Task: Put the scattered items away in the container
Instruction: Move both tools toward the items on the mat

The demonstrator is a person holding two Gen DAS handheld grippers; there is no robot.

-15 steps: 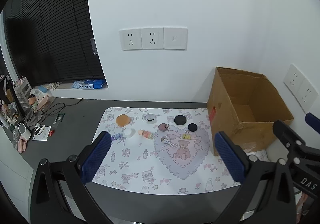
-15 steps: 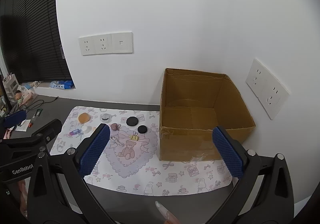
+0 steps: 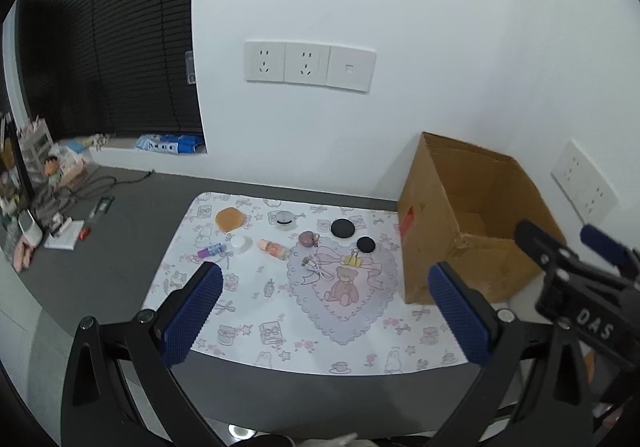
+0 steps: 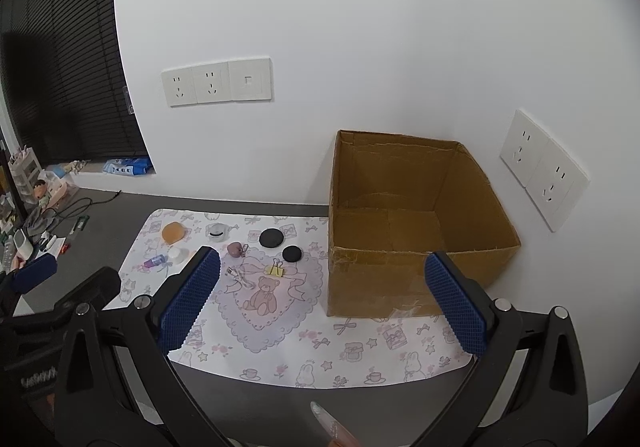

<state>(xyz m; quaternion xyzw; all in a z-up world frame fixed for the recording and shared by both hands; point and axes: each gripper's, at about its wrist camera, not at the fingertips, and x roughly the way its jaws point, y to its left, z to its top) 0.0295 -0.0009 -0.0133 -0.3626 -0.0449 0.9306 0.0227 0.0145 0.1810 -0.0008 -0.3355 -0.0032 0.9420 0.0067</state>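
Small items lie scattered on a printed mat: an orange puff, a white cap, a purple tube, a small pink bottle, two black discs, a yellow binder clip and a mauve keyring charm. An open cardboard box stands on the mat's right side, with nothing visible inside it. My left gripper hovers open, short of the items. My right gripper hovers open in front of the box, holding nothing.
A white wall with socket plates rises behind the mat, and more sockets are on the right wall. Clutter and cables lie on the dark desk at far left. A person's fingertip shows at the bottom edge.
In the left wrist view the mat and its items have shifted slightly up and left. The right wrist view is nearly the same. Both grippers are still open.
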